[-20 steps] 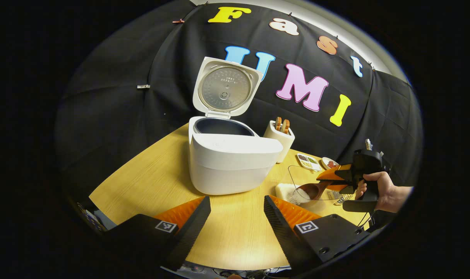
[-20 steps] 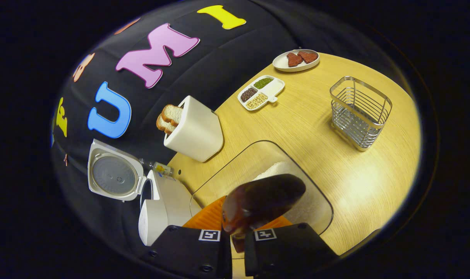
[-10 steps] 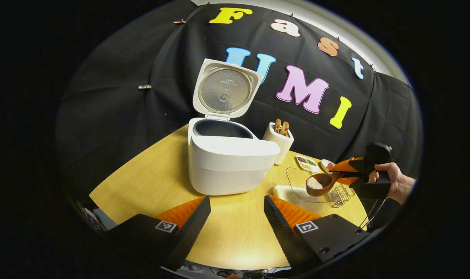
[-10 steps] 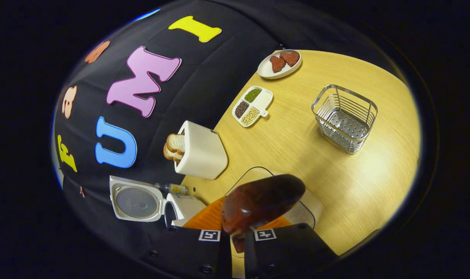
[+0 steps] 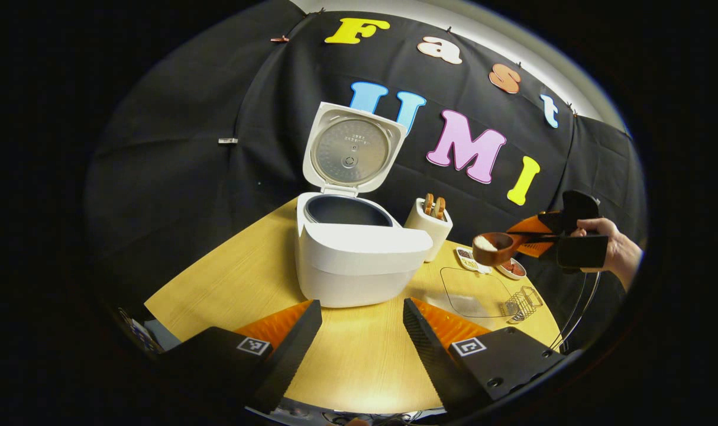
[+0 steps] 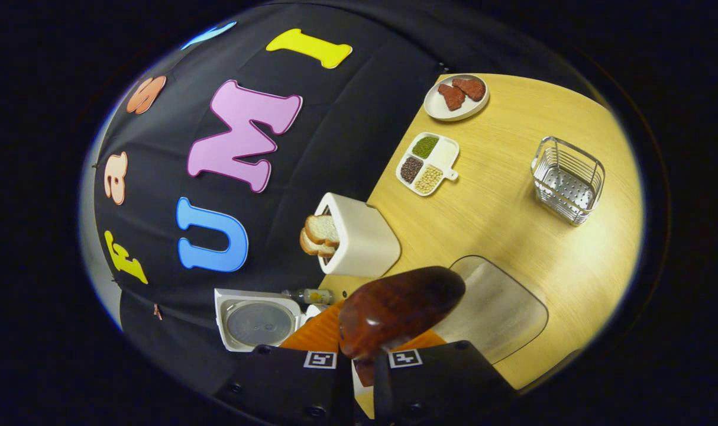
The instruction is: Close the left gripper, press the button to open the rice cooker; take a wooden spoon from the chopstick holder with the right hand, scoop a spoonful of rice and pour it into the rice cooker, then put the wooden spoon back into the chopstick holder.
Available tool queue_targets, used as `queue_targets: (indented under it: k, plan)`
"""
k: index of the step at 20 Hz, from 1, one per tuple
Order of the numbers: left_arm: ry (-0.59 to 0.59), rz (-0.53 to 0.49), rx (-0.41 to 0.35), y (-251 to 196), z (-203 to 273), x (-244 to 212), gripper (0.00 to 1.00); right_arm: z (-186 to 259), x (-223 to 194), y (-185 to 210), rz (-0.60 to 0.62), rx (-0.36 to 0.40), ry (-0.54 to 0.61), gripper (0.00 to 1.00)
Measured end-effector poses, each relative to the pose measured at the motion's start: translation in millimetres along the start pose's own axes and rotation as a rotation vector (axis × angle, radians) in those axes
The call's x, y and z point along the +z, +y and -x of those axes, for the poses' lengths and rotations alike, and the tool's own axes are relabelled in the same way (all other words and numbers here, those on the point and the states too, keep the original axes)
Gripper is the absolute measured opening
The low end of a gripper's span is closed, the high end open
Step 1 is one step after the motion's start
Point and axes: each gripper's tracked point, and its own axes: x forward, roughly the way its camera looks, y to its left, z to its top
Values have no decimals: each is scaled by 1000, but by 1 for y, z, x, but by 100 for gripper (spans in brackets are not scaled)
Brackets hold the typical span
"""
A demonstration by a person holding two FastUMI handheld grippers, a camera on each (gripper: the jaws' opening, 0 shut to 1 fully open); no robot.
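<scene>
The white rice cooker stands mid-table with its lid up and the dark inner pot showing. My left gripper hangs open in front of it, nothing between its fingers. To the right, a hand holds my right gripper, shut on the handle of a wooden spoon that carries white rice in the air. In the right gripper view the spoon's dark bowl sits just ahead of my right gripper, above the clear rice container. The wire chopstick holder stands at the far right.
A white toaster with bread slices stands by the cooker's open lid. A divided dish of beans and a plate of red pieces lie along the wall. A small bottle lies behind the cooker.
My right gripper has lifted the spoon, now holding rice, up out of the clear container and higher above the table. The left gripper stayed open and nearly still.
</scene>
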Motion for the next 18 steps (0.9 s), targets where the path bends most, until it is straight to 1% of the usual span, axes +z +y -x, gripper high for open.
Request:
queue_targets:
  k: [3, 6, 10, 15, 18]
  plan:
    - [-11, 17, 15, 11, 3, 4, 96, -8, -15, 35, -24, 44, 27, 17]
    - [-12, 34, 32, 22, 4, 4, 95, -23, -29, 63, -26, 69, 43, 17]
    - [-19, 45, 63, 42, 6, 5, 96, -47, -60, 96, -23, 92, 76, 17]
    - [-20, 88, 102, 63, 7, 2, 96, -75, -95, 124, 17, 104, 83, 17]
    - [-18, 84, 118, 71, 9, 2, 96, -99, -118, 134, 94, 109, 76, 17]
